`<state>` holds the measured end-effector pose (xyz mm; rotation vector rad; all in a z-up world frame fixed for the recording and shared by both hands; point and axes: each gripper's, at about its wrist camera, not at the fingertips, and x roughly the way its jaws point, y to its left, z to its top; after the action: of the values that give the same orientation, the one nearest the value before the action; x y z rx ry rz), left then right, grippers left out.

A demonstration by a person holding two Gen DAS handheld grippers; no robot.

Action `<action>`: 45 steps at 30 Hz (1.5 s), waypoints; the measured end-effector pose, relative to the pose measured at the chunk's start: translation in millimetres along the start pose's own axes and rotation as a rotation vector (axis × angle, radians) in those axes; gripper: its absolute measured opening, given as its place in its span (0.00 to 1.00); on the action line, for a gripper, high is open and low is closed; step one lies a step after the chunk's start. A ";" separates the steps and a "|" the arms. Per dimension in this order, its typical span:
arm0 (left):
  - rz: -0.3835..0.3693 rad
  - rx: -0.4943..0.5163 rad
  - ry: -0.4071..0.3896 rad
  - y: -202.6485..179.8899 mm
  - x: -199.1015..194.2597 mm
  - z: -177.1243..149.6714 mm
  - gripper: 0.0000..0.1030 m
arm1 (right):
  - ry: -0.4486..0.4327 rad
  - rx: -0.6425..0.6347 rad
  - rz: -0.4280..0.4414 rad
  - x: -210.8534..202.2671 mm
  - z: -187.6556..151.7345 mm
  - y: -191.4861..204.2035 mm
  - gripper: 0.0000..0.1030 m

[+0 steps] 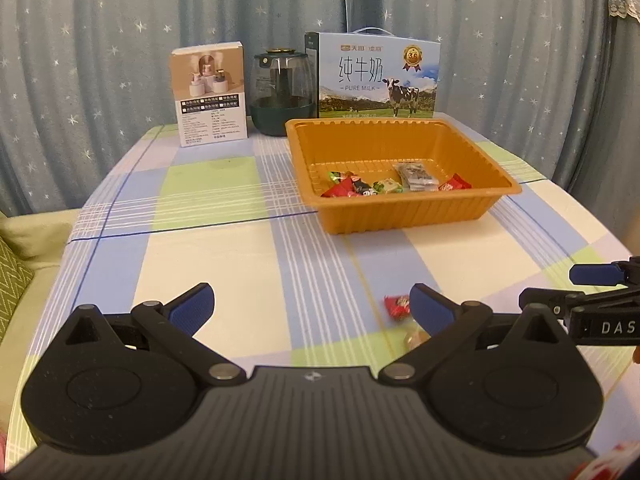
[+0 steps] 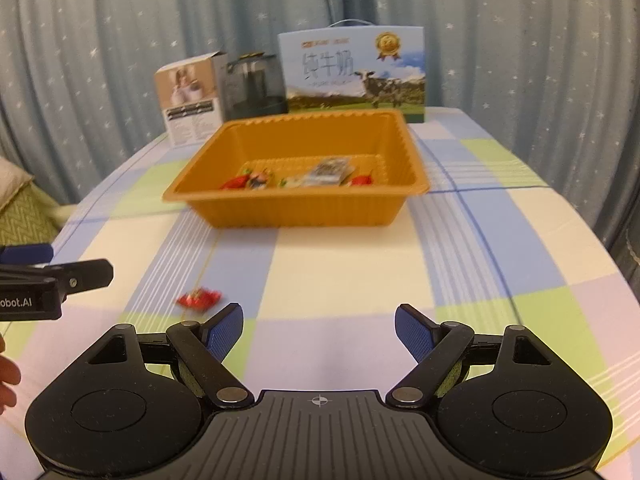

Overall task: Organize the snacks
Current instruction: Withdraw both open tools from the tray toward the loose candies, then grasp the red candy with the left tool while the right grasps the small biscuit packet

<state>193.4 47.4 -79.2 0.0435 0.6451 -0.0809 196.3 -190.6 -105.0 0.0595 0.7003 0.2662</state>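
An orange plastic tray [image 1: 404,214] stands on the checked tablecloth and holds several wrapped snacks [image 1: 384,185]; it also shows in the right wrist view [image 2: 304,208]. A red wrapped candy [image 1: 397,307] lies on the cloth just left of my left gripper's right finger, with a gold wrapped candy [image 1: 416,338] below it, partly hidden by that finger. The red candy shows in the right wrist view [image 2: 199,298] too. My left gripper [image 1: 312,306] is open and empty above the cloth. My right gripper [image 2: 319,330] is open and empty, to the right of the candy.
A milk carton box [image 1: 376,76], a dark glass jar [image 1: 282,94] and a small white box [image 1: 210,92] stand at the table's far edge before a star-patterned curtain. A green cushion [image 1: 12,276] lies off the table's left edge.
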 end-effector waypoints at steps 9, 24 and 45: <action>0.026 -0.027 0.059 20.2 3.0 -18.6 1.00 | -0.017 -0.058 0.073 9.4 -23.8 44.7 0.80; 0.076 -0.141 0.096 49.5 8.3 -17.9 1.00 | 0.003 -0.069 0.078 52.1 -29.2 86.6 0.58; 0.030 -0.152 0.111 39.2 17.3 -12.1 1.00 | -0.007 -0.118 -0.002 52.5 -33.7 81.8 0.21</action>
<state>203.4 86.2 -98.7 -0.0892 0.7598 -0.0005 195.0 -99.2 -152.1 -0.0527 0.6760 0.3049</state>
